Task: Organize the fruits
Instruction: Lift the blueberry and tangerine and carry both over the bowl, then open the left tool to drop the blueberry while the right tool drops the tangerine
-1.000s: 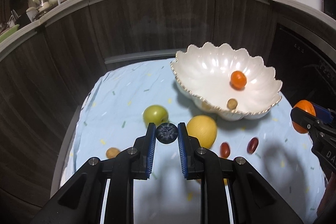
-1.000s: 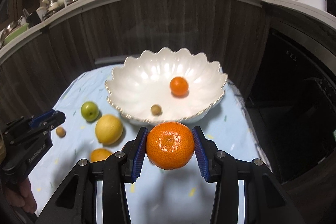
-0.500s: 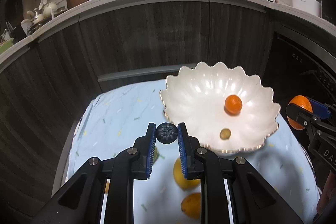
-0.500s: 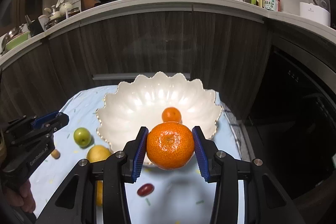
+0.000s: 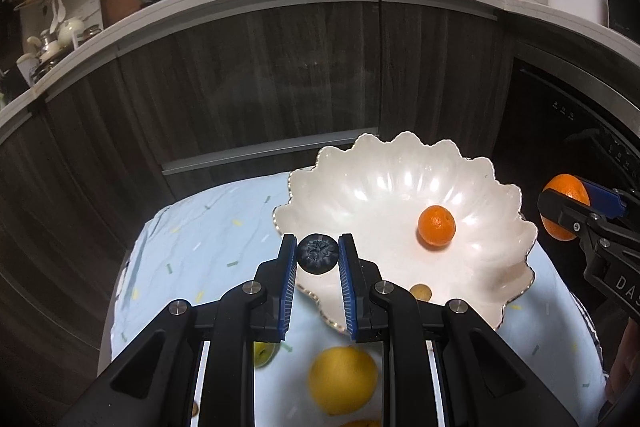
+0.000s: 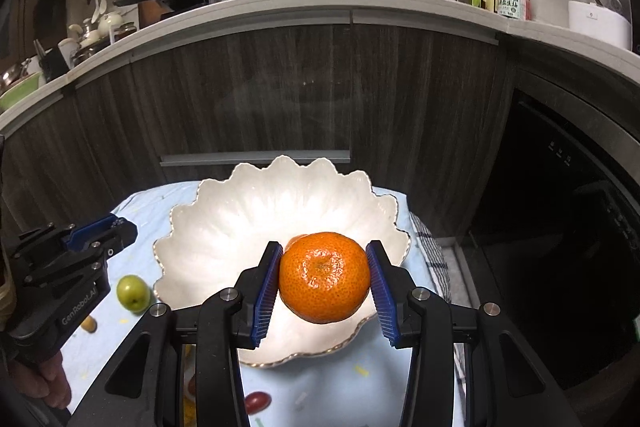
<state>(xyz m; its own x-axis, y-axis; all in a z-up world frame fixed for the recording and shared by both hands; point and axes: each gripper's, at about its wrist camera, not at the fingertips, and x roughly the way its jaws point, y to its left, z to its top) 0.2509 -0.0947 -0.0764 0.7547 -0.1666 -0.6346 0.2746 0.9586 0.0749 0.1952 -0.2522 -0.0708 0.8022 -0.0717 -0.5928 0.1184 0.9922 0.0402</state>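
Fruits in both my grippers, held over the white scalloped bowl [image 5: 400,183].

My left gripper [image 5: 318,255] is clamped on a dark blueberry [image 5: 318,253] above the bowl's near-left rim; my right gripper [image 6: 323,277], angled down, grips a large mandarin [image 6: 324,277] above the bowl's near side. That mandarin hides most of the small orange [image 5: 437,225] lying in the bowl. A little tan fruit [image 5: 422,293] in the bowl is half cut off by my left finger. Nearer than the bowl, a yellow lemon [image 5: 343,379] is blurred and a green fruit [image 6: 133,292] lies left of the bowl.
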